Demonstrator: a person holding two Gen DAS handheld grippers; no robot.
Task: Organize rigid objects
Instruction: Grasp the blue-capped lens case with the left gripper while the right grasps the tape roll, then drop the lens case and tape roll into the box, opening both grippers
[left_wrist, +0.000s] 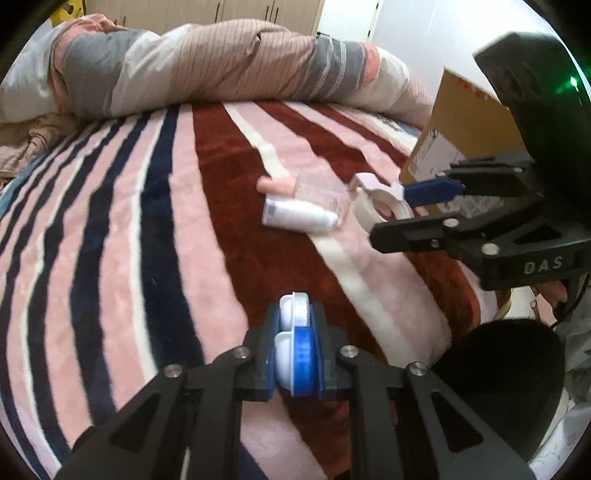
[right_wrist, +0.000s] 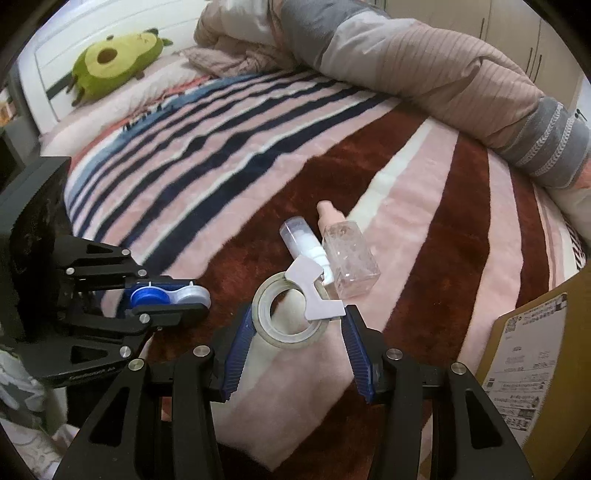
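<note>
Your left tongs (left_wrist: 295, 343) hold the blue-and-white plastic contact lens case (left_wrist: 294, 354) firmly, ready for carrying. Your right tongs (right_wrist: 295, 328) stand wide around the clear tape roll with white dispenser (right_wrist: 291, 308) at lower centre, probably to grip it.

black gripper (right_wrist: 295, 354) linkages, silver screws, ribbed blue pads (right_wrist: 238, 350).

Bed under a striped blanket (right_wrist: 406, 206), tape roll (right_wrist: 288, 314) near, white spray bottle (right_wrist: 301, 247) touching clear pink-capped bottle (right_wrist: 349, 258), rolled duvet (right_wrist: 424, 66) far, avocado plush (right_wrist: 114, 59) far left
</note>
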